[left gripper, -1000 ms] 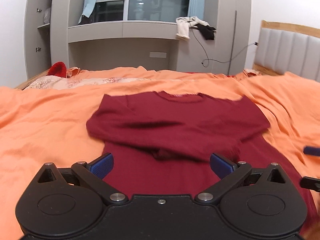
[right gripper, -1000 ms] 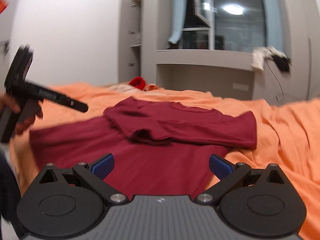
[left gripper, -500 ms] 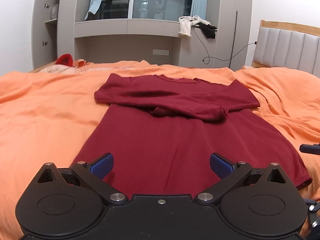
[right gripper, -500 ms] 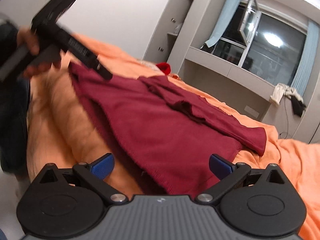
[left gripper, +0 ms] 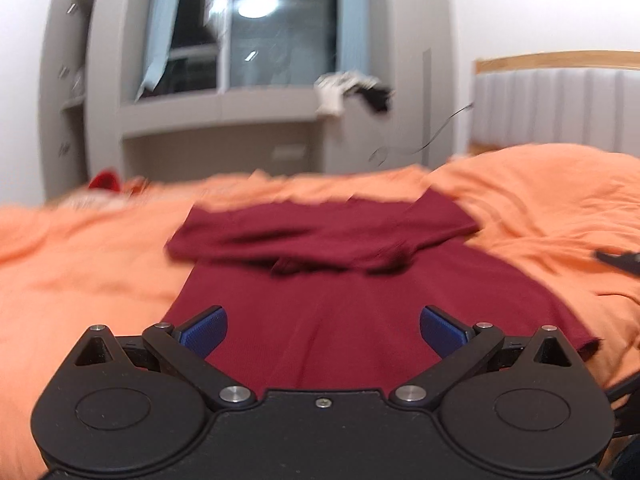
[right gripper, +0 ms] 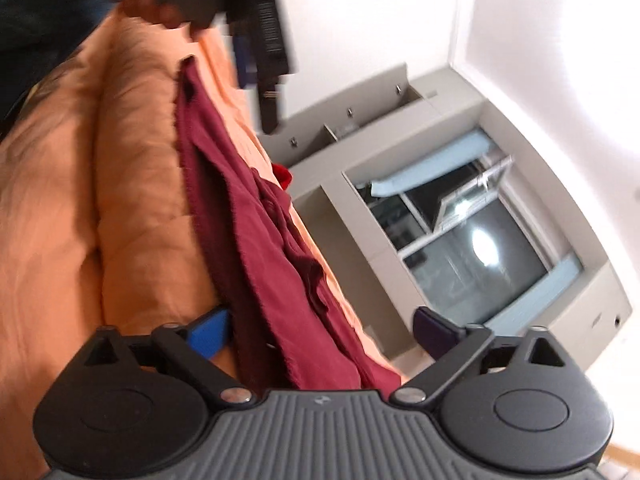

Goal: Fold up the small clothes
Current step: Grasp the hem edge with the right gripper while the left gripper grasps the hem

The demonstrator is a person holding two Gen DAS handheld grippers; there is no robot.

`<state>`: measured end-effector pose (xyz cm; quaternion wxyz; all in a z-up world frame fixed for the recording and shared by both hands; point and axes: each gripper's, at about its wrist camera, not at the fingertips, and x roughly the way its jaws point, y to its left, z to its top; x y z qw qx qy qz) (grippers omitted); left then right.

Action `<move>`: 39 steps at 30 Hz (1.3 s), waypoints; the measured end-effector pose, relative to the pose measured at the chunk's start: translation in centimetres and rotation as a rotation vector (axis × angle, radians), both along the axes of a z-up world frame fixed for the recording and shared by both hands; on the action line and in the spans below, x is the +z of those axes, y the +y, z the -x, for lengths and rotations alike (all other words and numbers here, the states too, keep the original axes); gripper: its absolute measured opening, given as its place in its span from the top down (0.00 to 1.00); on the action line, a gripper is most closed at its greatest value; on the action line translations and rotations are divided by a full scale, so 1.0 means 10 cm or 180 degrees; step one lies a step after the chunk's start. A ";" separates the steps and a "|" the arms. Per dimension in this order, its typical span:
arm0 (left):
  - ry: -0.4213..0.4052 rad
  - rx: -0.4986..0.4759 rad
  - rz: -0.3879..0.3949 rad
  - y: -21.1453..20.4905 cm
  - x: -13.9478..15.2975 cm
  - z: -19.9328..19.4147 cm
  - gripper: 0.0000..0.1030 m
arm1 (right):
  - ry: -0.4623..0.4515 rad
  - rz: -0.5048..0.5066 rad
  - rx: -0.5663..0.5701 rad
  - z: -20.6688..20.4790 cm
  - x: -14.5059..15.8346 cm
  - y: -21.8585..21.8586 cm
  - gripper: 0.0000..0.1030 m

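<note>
One dark red top (left gripper: 360,312) lies spread flat on the orange bed cover (left gripper: 80,280), its upper part with the sleeves already folded down over the chest, its hem toward me. My left tongs (left gripper: 323,330) hang just above the hem end of the top, blue pads (left gripper: 204,330) wide apart, nothing between them, the cloth showing below the gap. My right tongs (right gripper: 320,334) come at the top's near edge from the side, rolled so the bed stands almost on end in their view; their jaws have just been closing a little but are still spread, one pad on the cover side, the other on the upper side, with the top's edge (right gripper: 256,320) running between them. Whether either pad touches the cloth I cannot tell, but they do not pinch it. In that same view my left hand (right gripper: 168,12) shows blurred at the far end of the top, gripping its tongs. Beyond the bed stand a grey cabinet (left gripper: 224,112) and a dark window (left gripper: 276,32) with pale blue curtains; some white and black clothes (left gripper: 352,92) hang at the cabinet's ledge, a small red thing (left gripper: 105,182) lies at the far left edge of the bed, and a padded headboard (left gripper: 560,108) rises at the right.
</note>
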<state>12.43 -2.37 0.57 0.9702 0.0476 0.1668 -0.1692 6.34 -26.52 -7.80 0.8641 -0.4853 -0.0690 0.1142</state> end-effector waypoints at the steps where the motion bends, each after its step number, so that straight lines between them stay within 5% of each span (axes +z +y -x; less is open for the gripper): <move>1: -0.0069 -0.0048 -0.0027 -0.02 0.01 0.04 0.01 | 0.0000 0.0017 0.0012 0.00 -0.02 0.02 0.17; 3: -0.0096 -0.0120 -0.0093 -0.07 0.00 0.08 0.01 | 0.0022 0.0012 0.0021 -0.01 -0.03 0.06 0.29; 5: -0.0079 -0.0165 -0.0168 -0.12 -0.03 0.10 0.01 | 0.0089 -0.0009 0.0003 -0.05 -0.04 0.10 0.54; 11: -0.0089 -0.0376 -0.0331 -0.22 -0.09 0.16 0.01 | 0.0333 -0.0012 -0.0021 -0.10 -0.08 0.25 0.91; 18: -0.0169 -0.0613 -0.0886 -0.42 -0.27 0.28 0.01 | 0.0212 -0.0544 -0.0047 -0.03 0.26 0.10 0.93; 24: -0.0068 -0.0089 -0.1290 -0.50 -0.41 0.08 0.01 | 0.0034 -0.0601 -0.0181 0.00 0.36 -0.03 0.94; 31: -0.0115 0.0692 -0.1419 -0.32 -0.40 -0.04 0.32 | 0.0013 -0.0644 -0.0308 -0.06 0.38 -0.09 0.93; 39: -0.0187 0.0730 -0.1623 -0.22 -0.42 0.12 0.67 | 0.0216 -0.0658 -0.0412 -0.04 0.30 -0.07 0.82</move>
